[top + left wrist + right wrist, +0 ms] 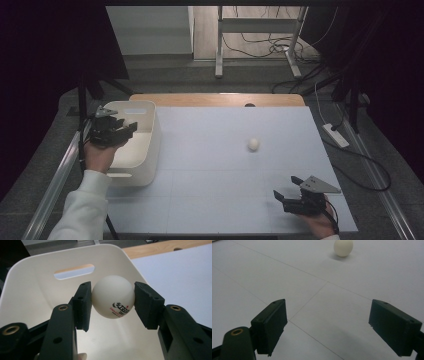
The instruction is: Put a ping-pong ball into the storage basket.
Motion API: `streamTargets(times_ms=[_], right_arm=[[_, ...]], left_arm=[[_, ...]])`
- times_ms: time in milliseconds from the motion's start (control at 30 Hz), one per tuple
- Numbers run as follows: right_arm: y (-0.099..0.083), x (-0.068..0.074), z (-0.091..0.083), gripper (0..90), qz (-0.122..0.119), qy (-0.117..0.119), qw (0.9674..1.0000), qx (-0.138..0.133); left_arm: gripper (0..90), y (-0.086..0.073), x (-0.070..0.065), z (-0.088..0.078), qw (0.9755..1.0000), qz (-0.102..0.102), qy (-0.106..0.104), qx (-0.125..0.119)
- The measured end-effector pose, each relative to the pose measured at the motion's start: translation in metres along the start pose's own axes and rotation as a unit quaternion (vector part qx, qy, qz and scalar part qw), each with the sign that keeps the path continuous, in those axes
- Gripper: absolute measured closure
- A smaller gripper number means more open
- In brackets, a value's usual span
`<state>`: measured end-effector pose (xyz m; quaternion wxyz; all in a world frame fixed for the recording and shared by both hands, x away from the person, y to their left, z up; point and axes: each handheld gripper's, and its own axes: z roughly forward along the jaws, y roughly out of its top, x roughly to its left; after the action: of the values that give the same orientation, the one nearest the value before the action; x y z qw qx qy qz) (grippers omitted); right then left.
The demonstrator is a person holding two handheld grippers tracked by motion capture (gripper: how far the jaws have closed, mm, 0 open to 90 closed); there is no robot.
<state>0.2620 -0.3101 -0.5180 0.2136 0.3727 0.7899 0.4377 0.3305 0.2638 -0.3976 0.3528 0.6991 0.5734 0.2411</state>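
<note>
My left gripper point(113, 305) is shut on a white table-tennis ball point(113, 296) with red and black print, both pads pressed against its sides. It hangs over the open white bin point(32, 292); in the high view the left gripper point(131, 125) is above the bin point(150, 145) at the table's left. A second white ball point(253, 144) lies loose on the white table, right of centre. My right gripper point(287, 188) rests near the front right edge, open and empty. In the right gripper view the loose ball point(343, 247) lies far ahead of the right gripper point(337, 327).
The white tabletop point(210, 175) has a wooden strip point(220, 99) along its far edge. Beyond it are a desk frame point(260, 40) and cables on the floor. A white power strip point(336, 135) lies off the table's right side.
</note>
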Motion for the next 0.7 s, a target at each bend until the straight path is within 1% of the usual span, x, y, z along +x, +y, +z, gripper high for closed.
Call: streamTargets(times_ms=[67,100,167,333,500,567,600,667,700], right_arm=[[0.0000,-0.0001,0.0000,15.1,0.001,0.000,1.0000,0.000],[0.0000,-0.0001,0.0000,15.1,0.001,0.000,1.0000,0.000],[-0.0001,-0.0002,0.0001,15.1,0.001,0.000,1.0000,0.001],[-0.0001,-0.0003,0.0000,15.1,0.001,-0.001,1.0000,0.001],[0.0000,-0.0004,-0.0001,15.1,0.002,-0.002,1.0000,0.001],[0.0000,-0.0006,-0.0002,15.1,0.003,-0.002,1.0000,0.000],[0.0000,-0.0006,-0.0003,15.0,0.003,-0.003,1.0000,0.000],[0.0001,-0.0005,-0.0003,15.1,0.003,-0.003,1.0000,0.000],[0.0001,-0.0004,-0.0002,15.1,0.002,-0.003,1.0000,0.000]], left_arm=[[50.4,0.0017,0.0003,0.0021,0.9999,0.002,0.001,0.015],[50.4,0.0017,0.0003,0.0021,0.9999,0.002,0.001,0.015],[50.4,0.0038,0.0004,0.0043,0.9995,0.003,0.004,0.030],[50.3,0.0070,0.0010,0.0068,0.9986,0.010,0.003,0.052],[50.0,0.0071,0.0014,0.0068,0.9984,0.013,0.001,0.056],[49.5,0.0072,0.0013,0.0064,0.9985,0.011,0.001,0.054],[47.9,0.0074,0.0013,0.0061,0.9986,0.010,0.002,0.052],[41.8,0.0078,0.0011,0.0047,0.9989,0.007,0.005,0.046],[38.7,0.0079,0.0010,0.0035,0.9991,0.006,0.003,0.041]])
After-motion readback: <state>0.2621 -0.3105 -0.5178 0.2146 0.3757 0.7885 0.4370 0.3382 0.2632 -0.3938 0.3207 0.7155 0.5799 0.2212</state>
